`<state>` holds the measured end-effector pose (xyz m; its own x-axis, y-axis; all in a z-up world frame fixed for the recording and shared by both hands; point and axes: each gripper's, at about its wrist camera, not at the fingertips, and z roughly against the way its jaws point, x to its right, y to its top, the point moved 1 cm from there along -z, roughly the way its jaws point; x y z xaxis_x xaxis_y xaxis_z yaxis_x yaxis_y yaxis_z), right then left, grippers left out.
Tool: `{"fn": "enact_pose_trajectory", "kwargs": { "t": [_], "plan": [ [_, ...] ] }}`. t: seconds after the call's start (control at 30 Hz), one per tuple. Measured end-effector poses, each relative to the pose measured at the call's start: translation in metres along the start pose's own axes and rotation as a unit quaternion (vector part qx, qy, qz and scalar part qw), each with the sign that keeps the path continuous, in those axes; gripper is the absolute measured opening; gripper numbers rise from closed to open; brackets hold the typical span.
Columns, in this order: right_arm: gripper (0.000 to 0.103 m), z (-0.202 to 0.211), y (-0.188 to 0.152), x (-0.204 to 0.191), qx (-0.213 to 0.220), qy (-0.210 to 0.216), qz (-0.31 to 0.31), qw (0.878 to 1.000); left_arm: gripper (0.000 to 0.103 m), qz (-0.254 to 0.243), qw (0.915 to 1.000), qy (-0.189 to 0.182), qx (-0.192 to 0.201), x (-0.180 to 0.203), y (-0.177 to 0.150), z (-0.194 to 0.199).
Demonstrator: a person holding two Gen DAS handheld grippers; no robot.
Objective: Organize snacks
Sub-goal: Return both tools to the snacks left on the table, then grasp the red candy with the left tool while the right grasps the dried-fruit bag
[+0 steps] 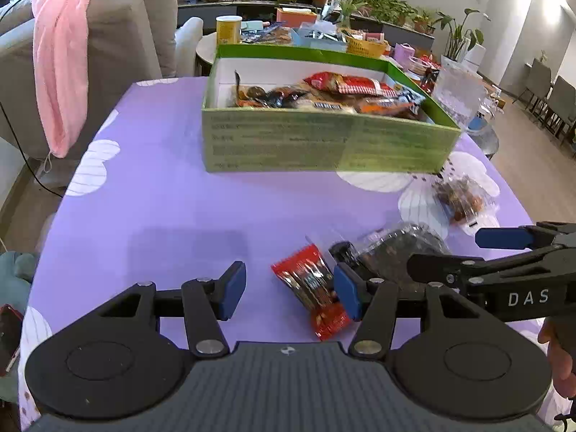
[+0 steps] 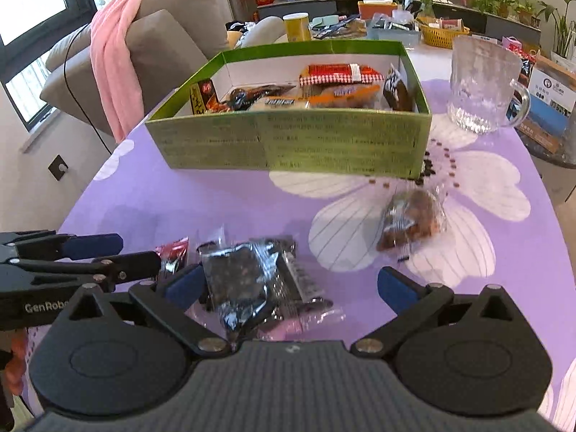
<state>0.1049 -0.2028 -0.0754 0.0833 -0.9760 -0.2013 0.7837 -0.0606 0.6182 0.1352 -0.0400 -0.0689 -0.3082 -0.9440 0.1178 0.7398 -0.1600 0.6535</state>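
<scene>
A green box [image 1: 324,140] [image 2: 288,140] with several wrapped snacks inside stands on the purple flowered tablecloth. My left gripper [image 1: 289,291] is open, its jaws around a red snack packet [image 1: 313,288] lying on the cloth. My right gripper [image 2: 291,288] is open, with a dark clear-wrapped snack [image 2: 248,280] [image 1: 396,252] between its jaws on the cloth. A clear bag of brown snacks [image 2: 414,219] [image 1: 460,198] lies beyond, near the box's right corner. The right gripper [image 1: 446,255] shows in the left view, the left gripper [image 2: 108,252] in the right view.
A glass mug [image 2: 482,86] stands right of the box. A grey sofa with a pink towel [image 1: 61,72] is at the left. A cluttered table with a yellow can [image 1: 228,28] and a yellow basket [image 2: 442,34] lies behind.
</scene>
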Motion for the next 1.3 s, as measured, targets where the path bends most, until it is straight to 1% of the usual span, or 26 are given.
{"fn": "enact_pose_trajectory", "kwargs": {
  "t": [0.37,0.43,0.47,0.5,0.6,0.67,0.73,0.83,0.97,1.03,1.1,1.13,1.3],
  "plan": [
    [0.081,-0.001,-0.013,0.006,-0.003,0.004,-0.010,1.000,0.051,0.005,0.9996,-0.003,-0.026,0.008,-0.006,-0.019],
    [0.081,-0.001,-0.015,0.006,-0.003,0.004,-0.011,1.000,0.043,0.010,0.9997,-0.003,-0.022,0.007,-0.007,-0.019],
    [0.081,-0.002,-0.015,0.006,-0.003,0.004,-0.010,1.000,0.031,0.010,0.9997,-0.001,-0.021,0.006,-0.006,-0.019],
    [0.081,-0.002,-0.015,0.006,-0.003,0.003,-0.009,1.000,0.023,0.011,0.9997,0.003,-0.021,0.004,-0.006,-0.019],
    [0.081,-0.003,-0.014,0.004,-0.001,-0.002,-0.001,1.000,0.022,0.019,0.9995,0.000,-0.024,-0.004,-0.005,-0.017],
    [0.081,-0.005,-0.013,0.002,0.000,-0.005,0.005,1.000,0.022,0.013,0.9996,0.012,-0.021,-0.007,-0.007,-0.014],
    [0.081,-0.007,-0.013,0.000,-0.001,-0.006,0.013,1.000,0.021,0.013,0.9996,0.015,-0.020,-0.012,-0.009,-0.012],
    [0.081,-0.012,-0.013,-0.004,-0.002,-0.012,0.026,1.000,0.021,0.018,0.9996,0.011,-0.020,-0.019,-0.013,-0.007],
    [0.081,-0.016,-0.013,-0.008,-0.001,-0.013,0.037,0.999,0.021,0.025,0.9996,-0.001,-0.011,-0.026,-0.016,0.001],
    [0.081,-0.016,-0.013,-0.010,0.000,-0.007,0.043,0.999,0.021,0.029,0.9996,-0.004,-0.007,-0.028,-0.015,0.004],
    [0.072,-0.015,-0.011,-0.011,-0.001,0.004,0.038,0.999,0.021,0.032,0.9995,-0.006,-0.003,-0.030,-0.014,0.007],
    [0.071,-0.014,-0.010,-0.011,-0.003,0.005,0.034,0.999,0.021,0.034,0.9994,-0.006,-0.001,-0.030,-0.014,0.007],
    [0.069,-0.004,-0.007,-0.008,0.009,-0.006,0.021,1.000,0.021,0.037,0.9992,-0.013,0.006,-0.032,-0.013,0.012]
  ]
}}
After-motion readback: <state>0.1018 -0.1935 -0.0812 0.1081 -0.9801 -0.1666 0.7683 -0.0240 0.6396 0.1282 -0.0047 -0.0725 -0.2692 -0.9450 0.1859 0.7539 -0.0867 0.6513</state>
